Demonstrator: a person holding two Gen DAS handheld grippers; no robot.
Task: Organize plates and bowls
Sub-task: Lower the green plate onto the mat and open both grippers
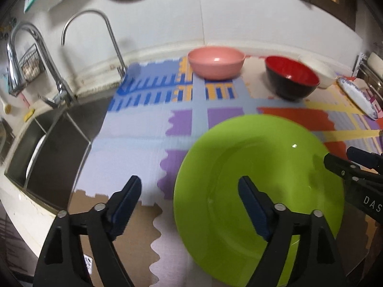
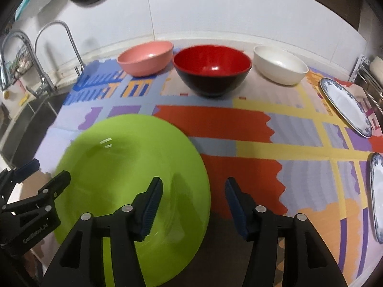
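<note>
Right gripper (image 2: 194, 205) jaws apart, straddling the right rim of the green plate (image 2: 115, 167), no pad contact visible. Left gripper (image 2: 43, 172) at the plate's left edge. Pink bowl (image 2: 146, 58), red-black bowl (image 2: 211, 69), white bowl (image 2: 280, 65) in a row at back of the bench (image 2: 263, 129). Two blue-rimmed plates (image 2: 347, 106) far right.

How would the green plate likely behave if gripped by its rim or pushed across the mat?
The green plate looks glossy, with sharp highlights, so pads may slip on its rim. It appears rigid and shallow, probably sliding flat rather than tipping or rolling. The foam mat may add drag against pushing.
</note>
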